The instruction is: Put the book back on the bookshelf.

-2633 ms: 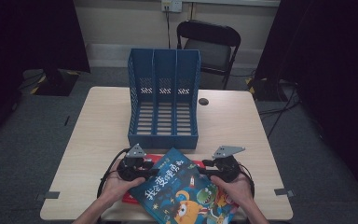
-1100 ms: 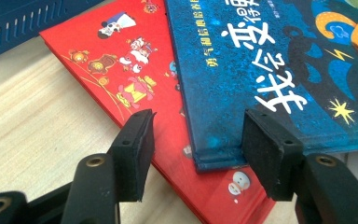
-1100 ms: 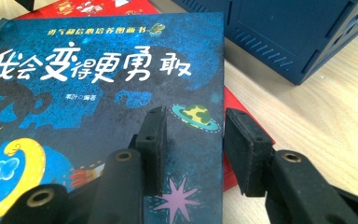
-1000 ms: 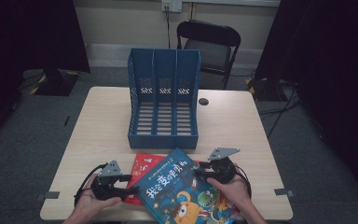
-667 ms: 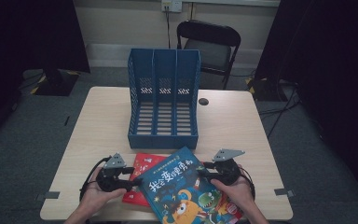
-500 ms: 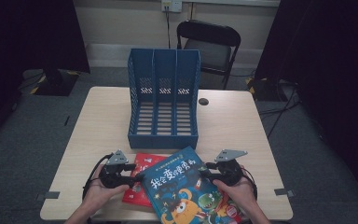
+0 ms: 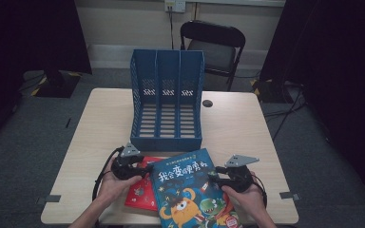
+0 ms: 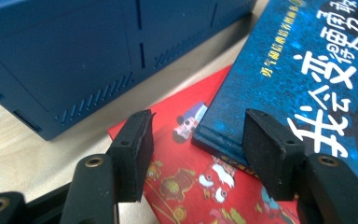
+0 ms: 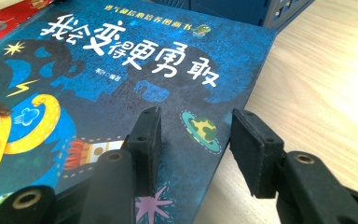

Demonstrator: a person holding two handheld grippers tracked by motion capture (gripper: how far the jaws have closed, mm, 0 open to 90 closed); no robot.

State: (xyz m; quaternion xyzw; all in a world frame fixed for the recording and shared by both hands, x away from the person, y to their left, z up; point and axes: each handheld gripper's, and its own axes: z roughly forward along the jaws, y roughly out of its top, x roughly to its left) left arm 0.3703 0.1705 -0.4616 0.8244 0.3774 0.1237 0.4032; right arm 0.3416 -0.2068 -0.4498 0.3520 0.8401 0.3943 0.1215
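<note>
Blue book atop red book at table's near edge; left gripper and right gripper gaping, gripping nothing, right just widened; file rack unfilled, both unfiled.

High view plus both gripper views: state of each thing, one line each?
blue book: flat, closed, cover up, overlapping the red book.
red book: flat on table, partly covered.
file rack: upright, all three slots empty.
left gripper: jaws open, over the blue book's corner.
right gripper: jaws open, just been opening, over the blue book's edge.
chair: empty.
</note>
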